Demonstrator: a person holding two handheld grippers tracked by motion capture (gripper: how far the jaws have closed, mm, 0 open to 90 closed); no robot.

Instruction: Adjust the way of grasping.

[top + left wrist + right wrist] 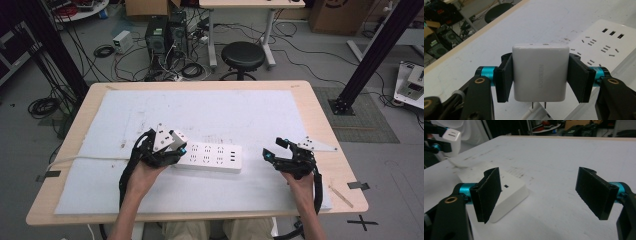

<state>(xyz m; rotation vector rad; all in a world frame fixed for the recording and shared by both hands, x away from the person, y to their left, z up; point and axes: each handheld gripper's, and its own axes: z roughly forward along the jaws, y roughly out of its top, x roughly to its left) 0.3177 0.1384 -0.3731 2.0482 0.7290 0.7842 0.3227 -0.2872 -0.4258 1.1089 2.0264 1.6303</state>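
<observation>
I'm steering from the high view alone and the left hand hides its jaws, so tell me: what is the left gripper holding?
Observer: A white charger, clamped by its sides in the left gripper.
Operator: Which way are its prongs?
Observer: In the left gripper view two metal prongs stick out of its near end, towards the camera.
Operator: And the right gripper?
Observer: The right gripper is open, nothing between its pads, beside the power strip's end.

Cut off at the bottom edge of the left gripper view: the prong tips of the white charger. Hidden behind a black pad at the lower left of the right gripper view: part of the power strip. Too small to read in the high view: the sockets' markings, and the charger's prongs behind the left gripper.
</observation>
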